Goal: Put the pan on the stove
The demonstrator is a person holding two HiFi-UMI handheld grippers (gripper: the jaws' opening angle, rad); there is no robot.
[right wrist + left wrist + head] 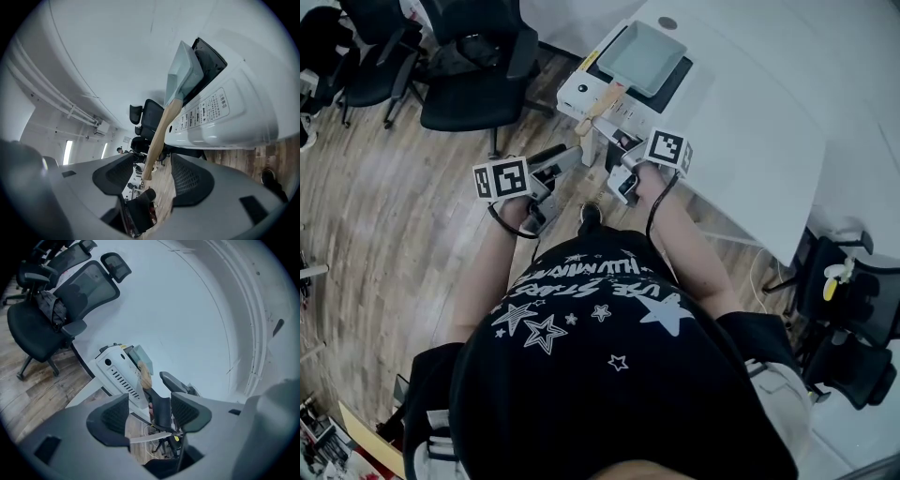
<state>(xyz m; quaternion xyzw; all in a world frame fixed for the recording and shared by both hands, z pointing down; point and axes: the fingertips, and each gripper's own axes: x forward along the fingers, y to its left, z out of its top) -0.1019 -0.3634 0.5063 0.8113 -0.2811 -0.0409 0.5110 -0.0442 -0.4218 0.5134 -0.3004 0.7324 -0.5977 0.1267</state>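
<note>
— On top of the stove (581, 91), what is sitting?

— It is the pan (642, 56). It lies flat on the black top plate of the stove. It is square and shallow, of a pale grey-green colour, and it has a light wooden handle (602, 105). The handle reaches out over the front edge of the stove, toward the person.

— And the stove itself?

— It is a white box with printed labels on its side. It stands at the corner of a white table (750, 122).

— How many things do you count?

— One pan, one stove, two grippers. To the left of the stove, on the wooden floor (384, 216), there are at least three black office chairs (478, 75).

— Where are the grippers?

— Both are just in front of the stove, near the end of the handle. The left gripper (150, 412) has its jaws wide apart and grips nothing. The right gripper (157, 176) is also wide open. In its own view the tip of the handle shows in the gap, but neither pad touches the wood.
</note>
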